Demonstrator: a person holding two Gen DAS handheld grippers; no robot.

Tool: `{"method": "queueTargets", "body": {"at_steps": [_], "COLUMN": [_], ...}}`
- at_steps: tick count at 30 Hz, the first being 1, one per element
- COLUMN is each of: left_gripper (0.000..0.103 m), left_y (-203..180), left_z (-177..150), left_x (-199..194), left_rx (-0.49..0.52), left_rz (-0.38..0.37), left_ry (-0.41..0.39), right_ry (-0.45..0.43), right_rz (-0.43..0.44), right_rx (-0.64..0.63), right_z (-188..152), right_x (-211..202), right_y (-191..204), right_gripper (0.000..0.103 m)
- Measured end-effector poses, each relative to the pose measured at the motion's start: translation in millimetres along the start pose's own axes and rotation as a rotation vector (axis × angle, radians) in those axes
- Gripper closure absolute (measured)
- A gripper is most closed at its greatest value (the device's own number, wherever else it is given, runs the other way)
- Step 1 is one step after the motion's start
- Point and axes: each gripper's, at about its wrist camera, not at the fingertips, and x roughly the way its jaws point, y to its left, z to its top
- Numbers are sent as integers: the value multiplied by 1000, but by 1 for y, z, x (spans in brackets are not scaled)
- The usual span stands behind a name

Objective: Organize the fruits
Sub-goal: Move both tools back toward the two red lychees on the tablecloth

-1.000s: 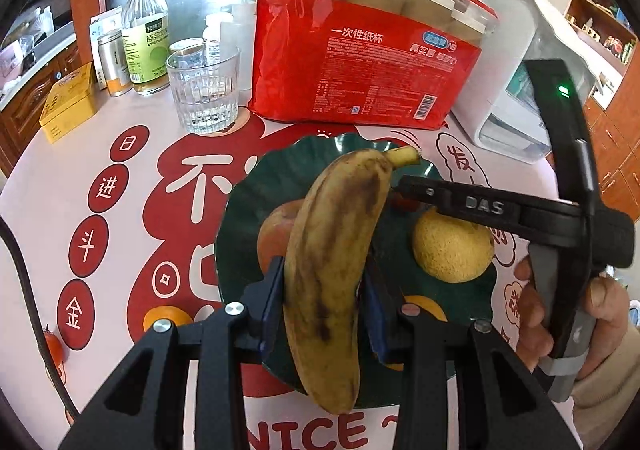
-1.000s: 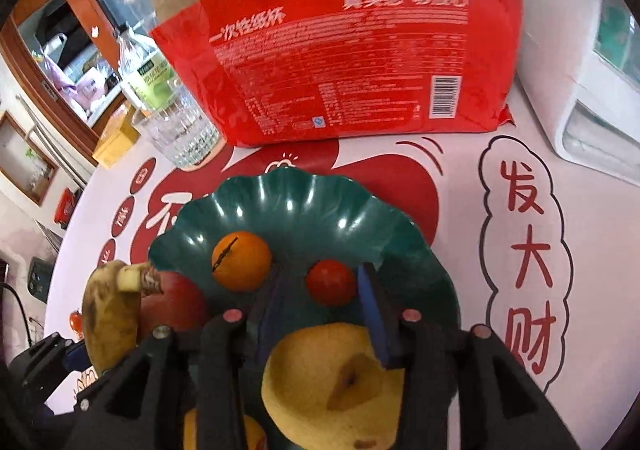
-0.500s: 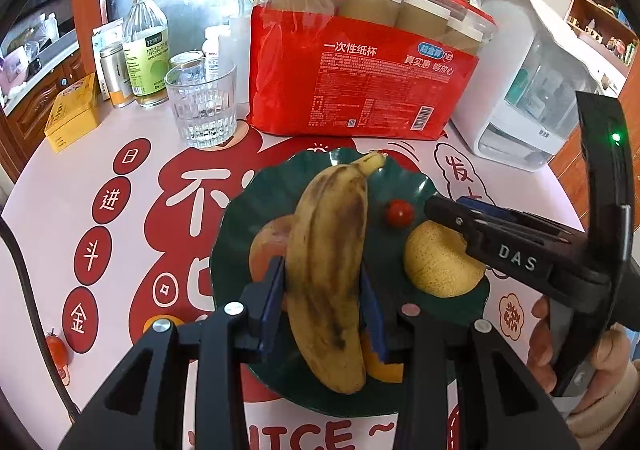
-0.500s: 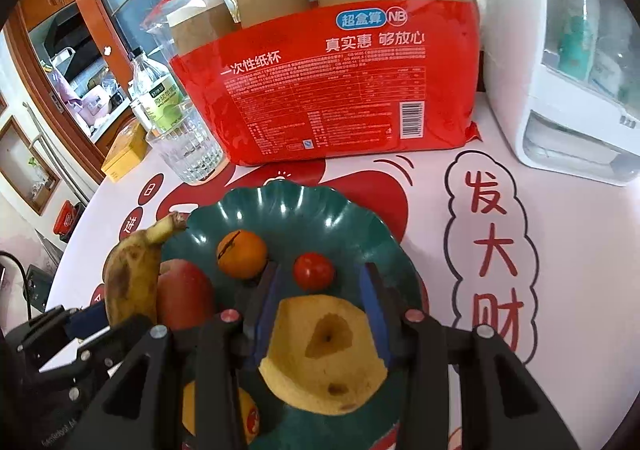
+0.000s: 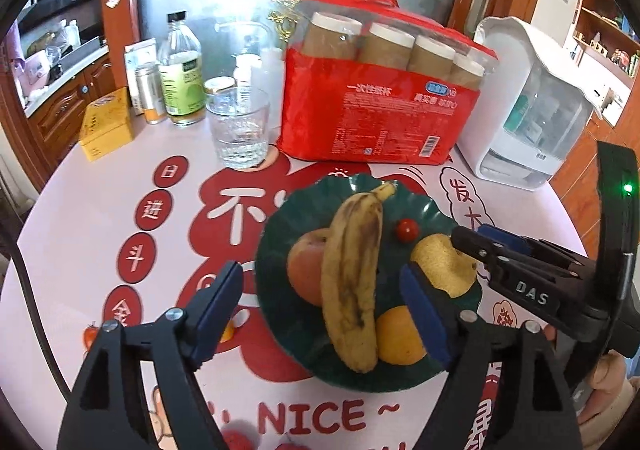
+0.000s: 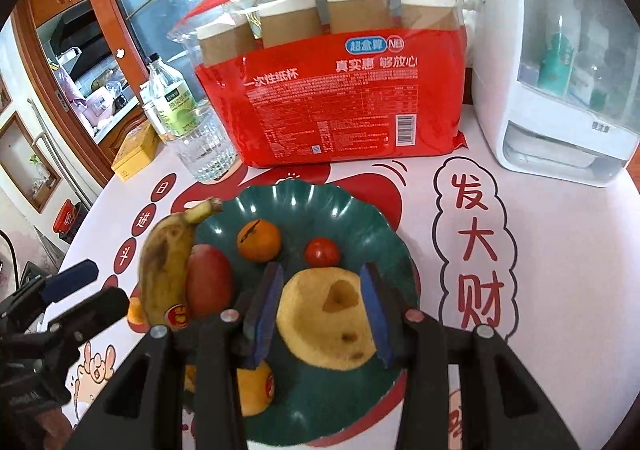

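A dark green scalloped plate (image 5: 312, 202) (image 6: 352, 206) holds a spotted banana (image 5: 354, 274) (image 6: 164, 262), a red apple (image 5: 306, 270) (image 6: 208, 278), a cherry tomato (image 5: 407, 229) (image 6: 322, 252), a yellow pear (image 5: 444, 270) (image 6: 326, 318) and oranges (image 5: 400, 334) (image 6: 259, 240). My left gripper (image 5: 320, 310) is open, its pads wide on either side of the banana, which lies on the plate. My right gripper (image 6: 320, 314) is open, its blue pads on either side of the pear with small gaps.
Behind the plate stand a red bag of paper cups (image 5: 380, 106), a glass tumbler (image 5: 240, 130), a bottle (image 5: 182, 70), a yellow box (image 5: 106, 124) and a white appliance (image 5: 528, 110). A small orange (image 5: 228, 330) and a small tomato (image 5: 90, 334) lie left of the plate.
My left gripper lowered the banana onto the plate, opened and let it go. My right gripper opened around the pear and drew back a little.
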Motion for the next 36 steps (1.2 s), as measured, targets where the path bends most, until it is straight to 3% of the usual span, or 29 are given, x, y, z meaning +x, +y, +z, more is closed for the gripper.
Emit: {"method": "queueTargets", "body": {"at_steps": [17,24,36], "left_gripper": [14,14,14], "left_y": [49,67,124], "left_z": [-16,-29,-50], "left_x": [-90,-118,-168], "left_rx": [-69,-78,-59], "left_rz": [68,85,151], "left_ry": [-67,-54,-62], "right_ry": [-60,-84,-91], "right_rz": [67,93,91], "right_rx": [-11,-12,-74], "right_z": [-34,-52,-80], "right_x": [-83,-116,-144], "right_y": [48,71,112], "right_gripper": [62,62,59]}}
